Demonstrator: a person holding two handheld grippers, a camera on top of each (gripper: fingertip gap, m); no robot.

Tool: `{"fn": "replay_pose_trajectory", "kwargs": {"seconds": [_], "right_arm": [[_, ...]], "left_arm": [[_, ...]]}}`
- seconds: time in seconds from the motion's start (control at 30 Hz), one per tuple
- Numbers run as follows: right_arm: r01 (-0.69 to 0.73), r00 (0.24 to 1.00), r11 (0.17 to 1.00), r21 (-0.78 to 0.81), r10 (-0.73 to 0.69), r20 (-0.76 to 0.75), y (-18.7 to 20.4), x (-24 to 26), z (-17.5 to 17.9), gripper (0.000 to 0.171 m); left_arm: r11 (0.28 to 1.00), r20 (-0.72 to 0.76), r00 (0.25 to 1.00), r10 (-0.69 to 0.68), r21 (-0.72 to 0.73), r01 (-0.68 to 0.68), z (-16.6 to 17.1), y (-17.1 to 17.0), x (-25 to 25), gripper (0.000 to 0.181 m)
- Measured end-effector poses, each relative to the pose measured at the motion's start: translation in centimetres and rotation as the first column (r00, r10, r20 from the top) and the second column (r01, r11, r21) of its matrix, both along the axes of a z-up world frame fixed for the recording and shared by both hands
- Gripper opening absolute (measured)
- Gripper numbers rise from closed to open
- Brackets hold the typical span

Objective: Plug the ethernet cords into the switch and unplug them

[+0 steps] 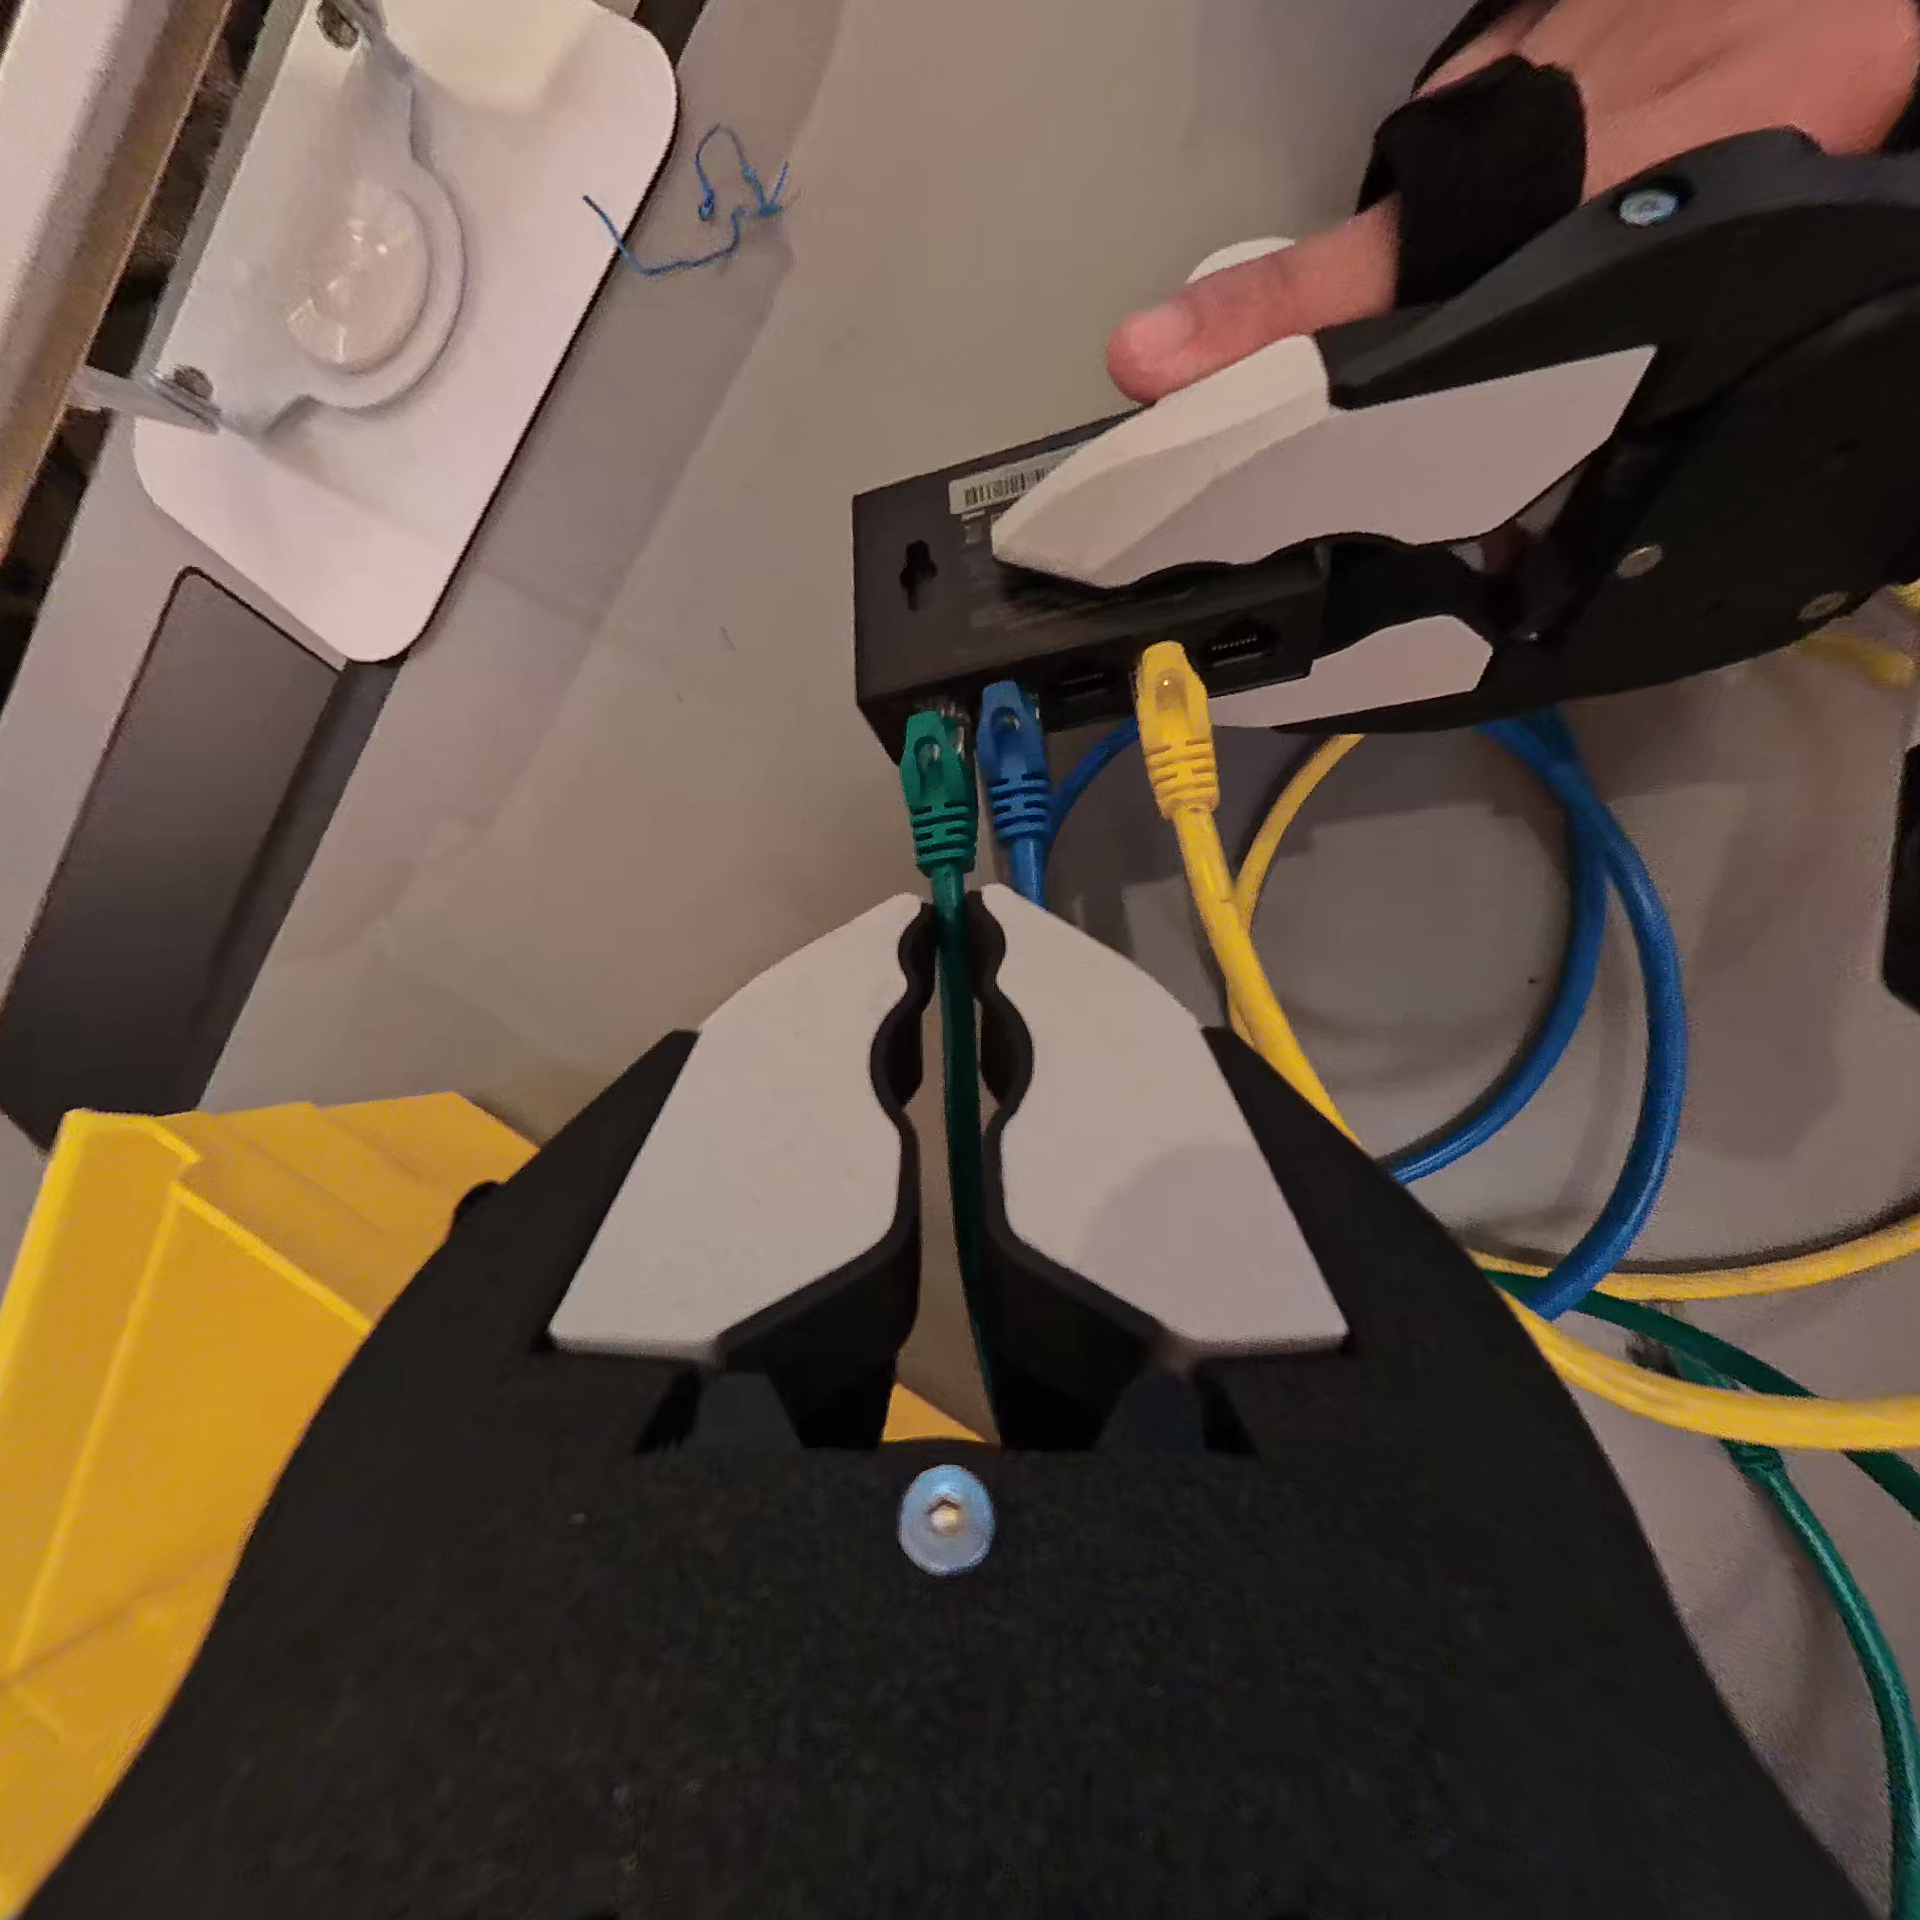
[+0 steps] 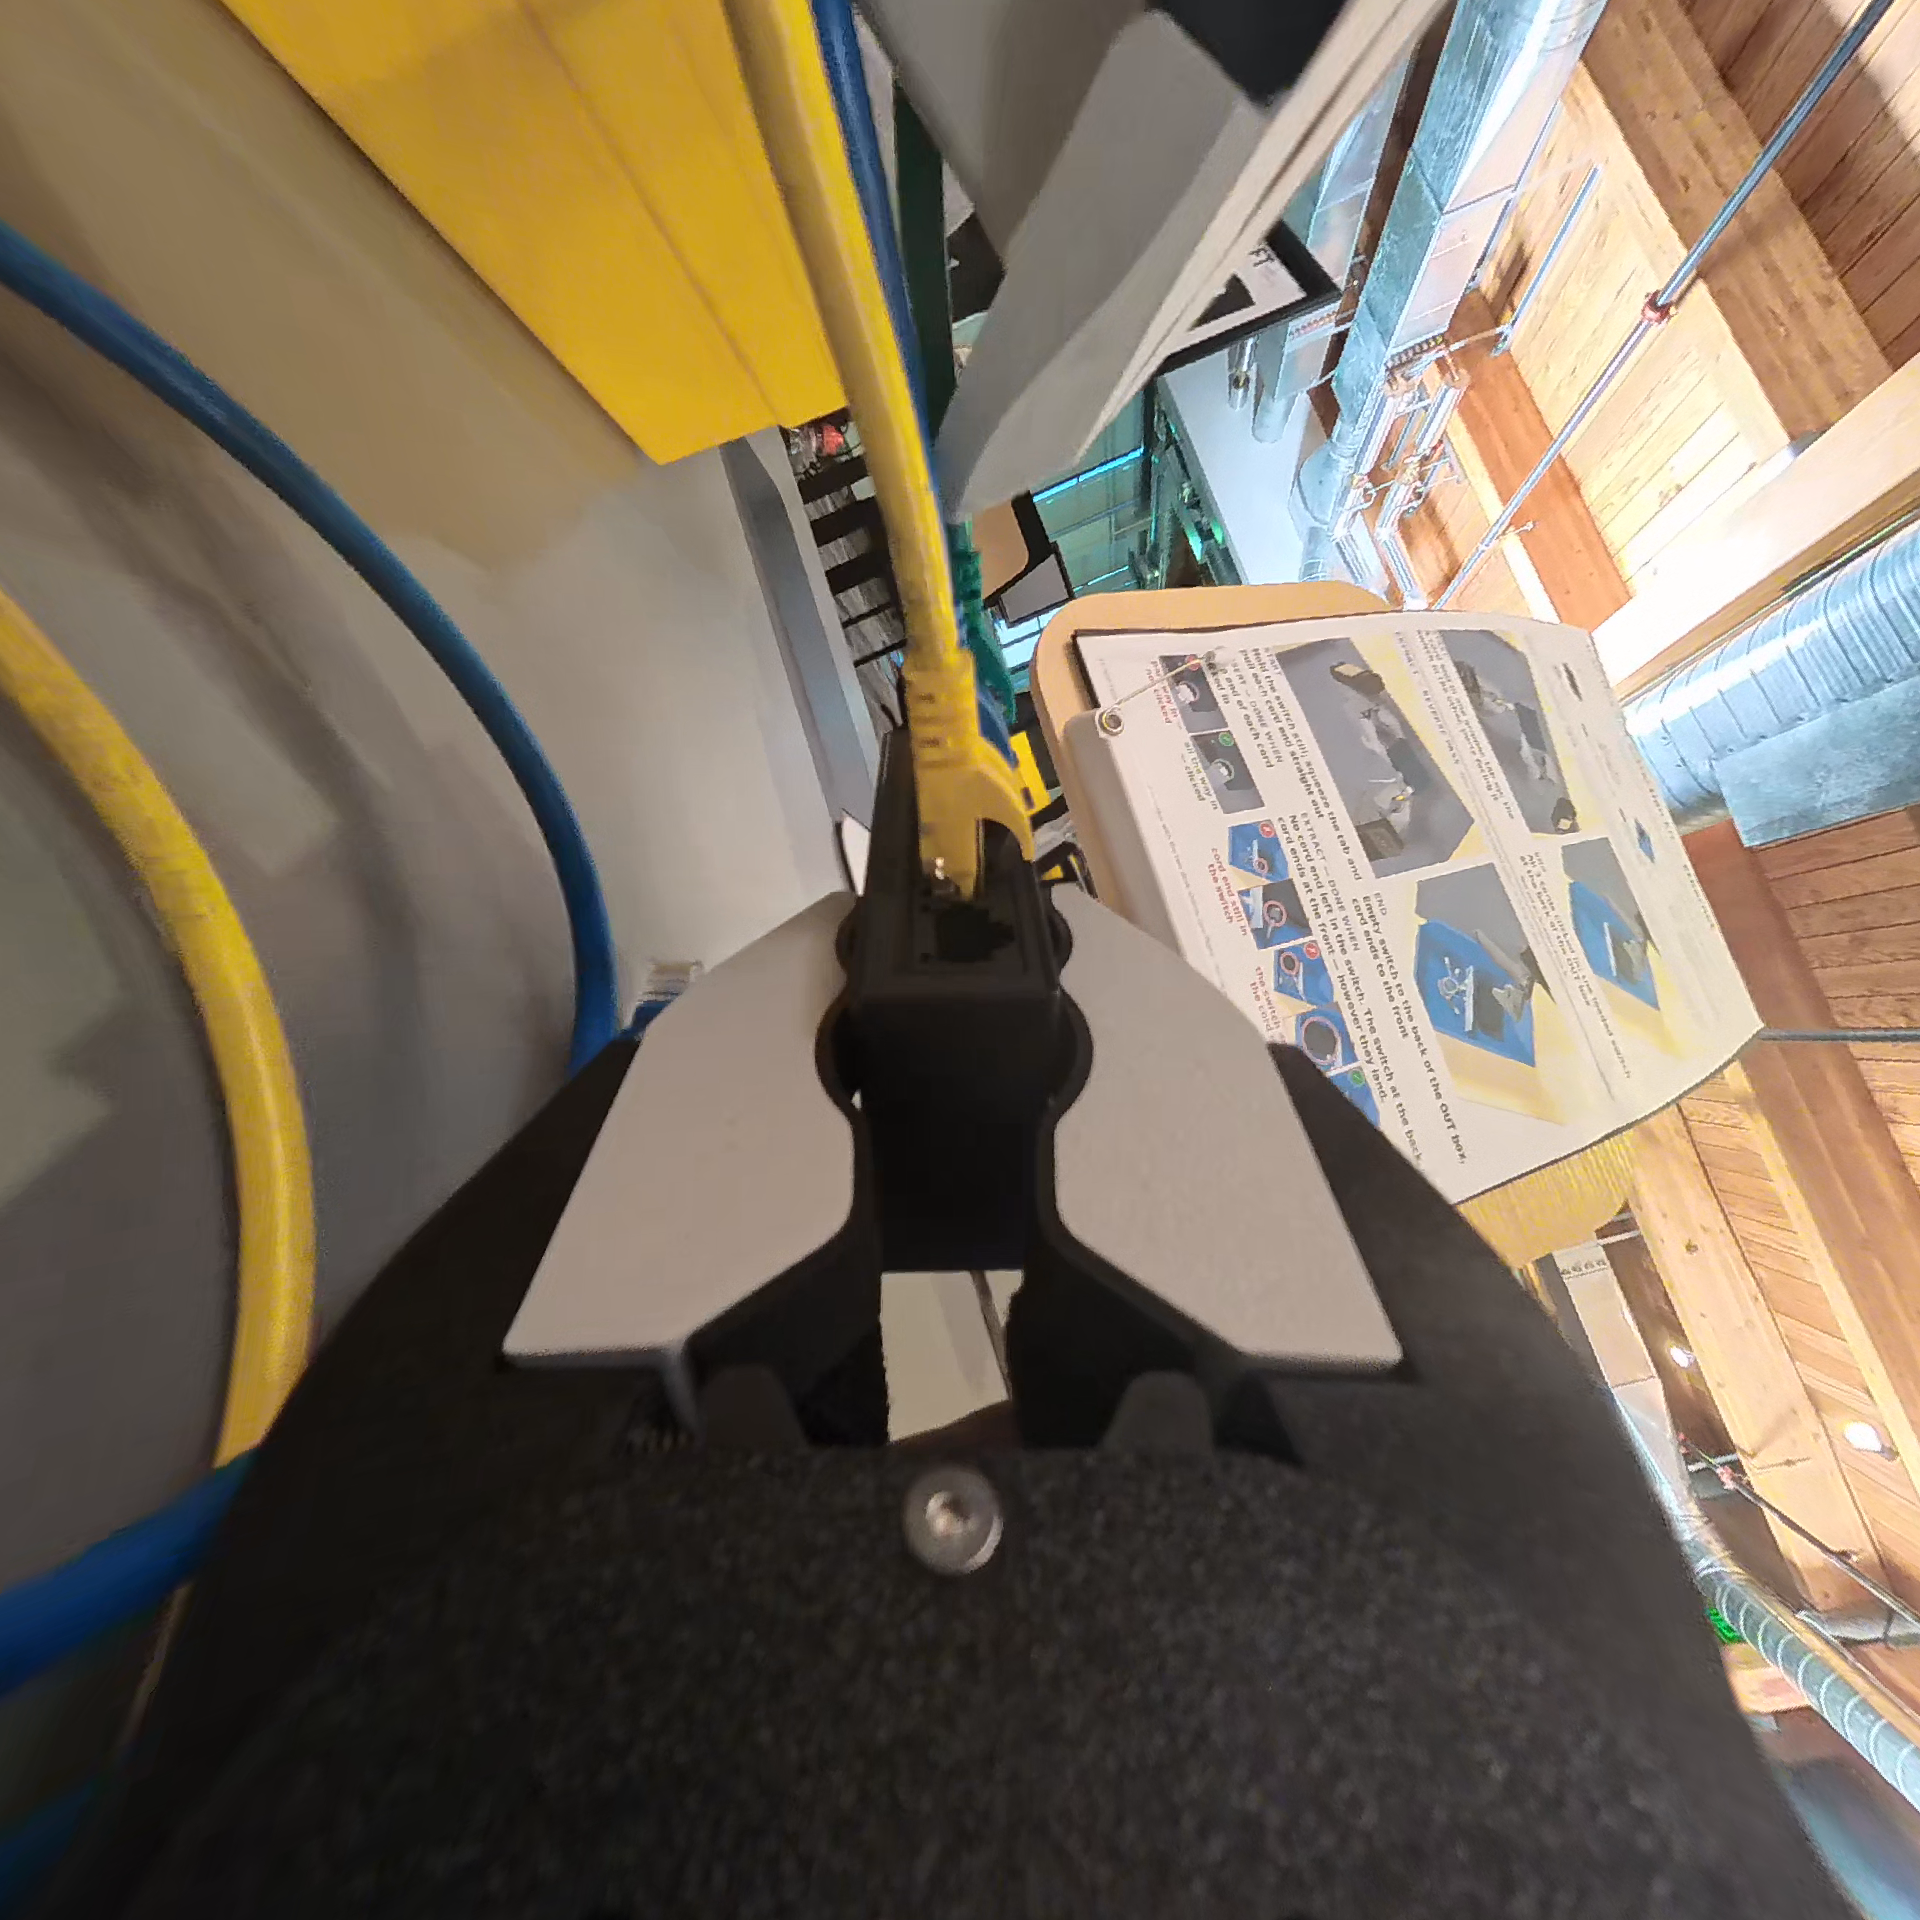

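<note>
Left gripper [image 1: 951, 914] is closed on the green cord [image 1: 961, 1091], just behind its plug, which sits in the switch [image 1: 1039, 623] ahead of the jaws. Right gripper [image 2: 951, 935] clamps the switch between its jaws; blue cord [image 1: 1013, 769] and yellow cord [image 1: 1174, 727] are plugged in beside the green one.

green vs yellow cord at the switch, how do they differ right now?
The green cord sits at the end port of the switch; the yellow cord sits further along, past the blue cord. The left gripper is shut on the green cord behind its plug; nothing grips the yellow cord. Both meet the same port row.
</note>
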State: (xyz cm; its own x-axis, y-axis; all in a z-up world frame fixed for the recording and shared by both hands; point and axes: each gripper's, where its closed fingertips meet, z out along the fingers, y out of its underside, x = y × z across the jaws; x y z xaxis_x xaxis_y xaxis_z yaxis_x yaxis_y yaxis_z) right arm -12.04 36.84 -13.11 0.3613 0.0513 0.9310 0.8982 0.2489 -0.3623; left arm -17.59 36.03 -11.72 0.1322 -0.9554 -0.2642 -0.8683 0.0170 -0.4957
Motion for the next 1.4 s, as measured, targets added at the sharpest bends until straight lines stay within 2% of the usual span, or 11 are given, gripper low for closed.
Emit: {"fn": "replay_pose_trajectory", "kwargs": {"seconds": [0.3, 0.5, 0.63, 0.77, 0.83, 0.9, 1.03, 1.13, 1.3, 1.4], "right_arm": [[-0.006, 1.000, 1.000, 0.002, 0.006, -0.016, -0.1, 0.2, 0.1, 0.029], [-0.033, 0.999, 0.999, 0.020, 0.033, -0.020, -0.5, -0.3, 0.4, 0.029], [-0.079, 0.995, 0.997, 0.011, 0.080, -0.058, -1.0, -0.8, 0.7, 0.029], [-0.167, 0.977, 0.986, 0.015, 0.167, -0.132, -2.0, -1.7, 1.4, 0.029], [-0.209, 0.963, 0.978, 0.019, 0.209, -0.171, -2.6, -2.1, 1.9, 0.029], [-0.275, 0.935, 0.961, 0.015, 0.271, -0.228, -3.4, -2.8, 2.4, 0.029], [-0.401, 0.856, 0.916, 0.025, 0.384, -0.345, -5.5, -4.4, 4.1, 0.029], [-0.478, 0.798, 0.878, 0.000, 0.435, -0.417, -6.7, -5.5, 4.5, 0.029], [-0.569, 0.725, 0.821, -0.059, 0.466, -0.507, -7.4, -6.8, 4.1, 0.030], [-0.608, 0.677, 0.791, -0.067, 0.473, -0.563, -7.6, -7.0, 4.3, 0.029]], "left_arm": [[0.984, 0.130, 0.992, -0.007, -0.175, 0.030, 0.0, 0.0, 0.3, 0.006], [0.983, 0.159, 0.986, 0.040, -0.184, -0.010, 0.8, 0.8, 0.1, 0.030], [0.980, 0.300, 0.953, 0.040, -0.199, 0.022, 4.0, 0.8, 0.4, 0.033], [0.981, 0.524, 0.851, 0.027, -0.179, 0.079, 9.0, 0.9, -0.1, 0.028], [0.977, 0.556, 0.831, -0.003, -0.175, 0.121, 9.9, 0.6, -0.8, 0.028], [0.977, 0.519, 0.853, -0.050, -0.154, 0.151, 8.9, 0.2, -1.7, 0.031], [0.971, 0.319, 0.932, -0.174, -0.101, 0.216, 4.2, -2.0, -3.4, 0.042], [0.963, 0.261, 0.930, -0.258, -0.012, 0.270, 2.7, -3.7, -3.4, 0.051], [0.941, 0.273, 0.901, -0.336, 0.073, 0.329, 1.5, -5.4, -2.1, 0.050], [0.934, 0.259, 0.897, -0.357, 0.093, 0.345, 1.3, -5.4, -1.8, 0.043]]}}
